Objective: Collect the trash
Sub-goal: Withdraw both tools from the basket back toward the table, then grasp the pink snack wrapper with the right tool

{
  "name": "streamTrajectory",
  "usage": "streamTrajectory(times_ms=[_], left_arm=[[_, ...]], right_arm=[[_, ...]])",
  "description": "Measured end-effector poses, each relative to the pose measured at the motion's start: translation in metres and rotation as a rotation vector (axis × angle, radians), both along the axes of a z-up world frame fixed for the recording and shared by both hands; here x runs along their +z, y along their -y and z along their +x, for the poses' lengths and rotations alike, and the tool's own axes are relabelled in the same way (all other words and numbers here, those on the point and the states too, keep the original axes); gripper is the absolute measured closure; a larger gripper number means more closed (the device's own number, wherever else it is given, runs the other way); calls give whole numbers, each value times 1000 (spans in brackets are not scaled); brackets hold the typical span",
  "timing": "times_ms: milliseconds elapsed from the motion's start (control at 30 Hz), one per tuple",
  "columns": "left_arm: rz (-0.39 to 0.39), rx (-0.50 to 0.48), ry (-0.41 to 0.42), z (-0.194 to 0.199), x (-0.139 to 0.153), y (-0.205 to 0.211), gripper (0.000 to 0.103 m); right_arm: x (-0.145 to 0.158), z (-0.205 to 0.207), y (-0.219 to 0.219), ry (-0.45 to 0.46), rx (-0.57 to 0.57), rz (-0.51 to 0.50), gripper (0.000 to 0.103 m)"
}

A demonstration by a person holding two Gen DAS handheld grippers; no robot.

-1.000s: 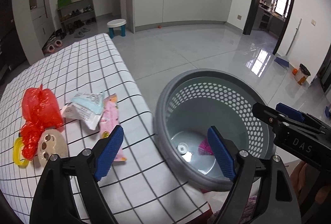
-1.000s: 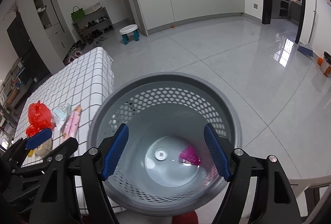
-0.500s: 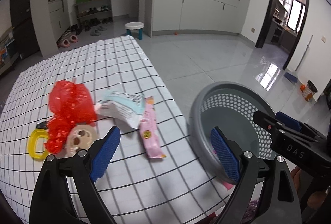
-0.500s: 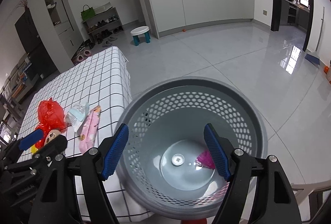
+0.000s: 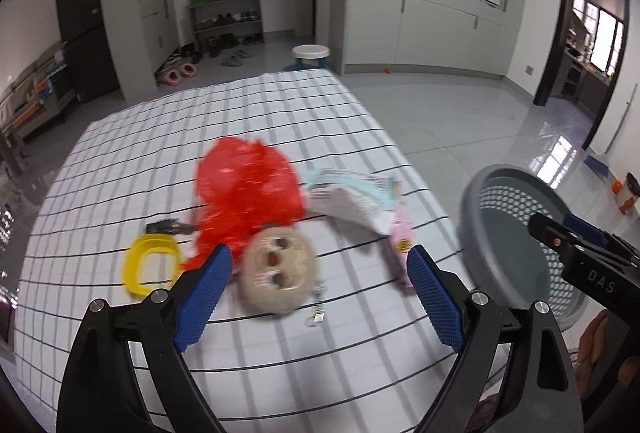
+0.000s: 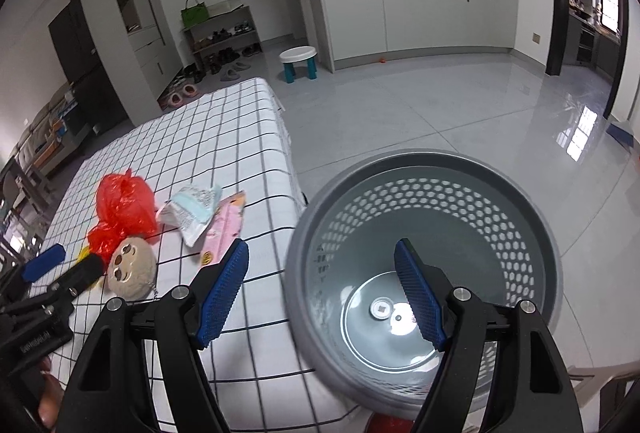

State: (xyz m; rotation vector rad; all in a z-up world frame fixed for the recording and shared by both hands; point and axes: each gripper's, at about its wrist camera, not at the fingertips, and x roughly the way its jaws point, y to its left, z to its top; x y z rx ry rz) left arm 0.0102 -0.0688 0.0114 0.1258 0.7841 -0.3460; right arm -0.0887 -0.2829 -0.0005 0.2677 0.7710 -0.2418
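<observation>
Trash lies clustered on the checked worktop [image 5: 280, 121]: a red plastic bag [image 5: 248, 189], a white-and-teal wrapper [image 5: 352, 199] touching a pink wrapper [image 6: 222, 233], a round plush face [image 5: 278, 275] and a yellow ring [image 5: 150, 269]. The grey perforated basket [image 6: 532, 217] stands on the floor just beside the worktop edge. Left gripper [image 5: 318, 295]: its fingers have just been opening and stand apart above the plush face, nothing between them. Right gripper [image 6: 322, 293]: fingers apart, empty, straddling the basket rim.

The left gripper [image 5: 316, 287] tilts downward, its 2 blue-padded jaws spread wide with nothing gripped. The right gripper [image 6: 322, 291] tilts down likewise, jaws apart and empty, beside the left.
</observation>
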Motion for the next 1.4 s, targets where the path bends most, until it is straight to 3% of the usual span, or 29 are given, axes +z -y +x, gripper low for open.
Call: streamTrajectory(times_ms=[367,667,1033,1200,1400], left_arm=[[2,137,-14,20,-8,-75,16],[4,238,-20,33,-21,-114,16],[14,209,-39,31,-31,-99,16],[25,181,-51,28,-36,-87,16],[38,163,-60,28,-40,-77,16]], right_arm=[[-4,14,-26,-21,59,-15,31],[-19,35,-53,-95,149,-73,31],[-50,71,-69,-196,211,-73,31],[-59,87,-77,-216,225,-129,31],[-75,101,-72,-287,228,-58,31]])
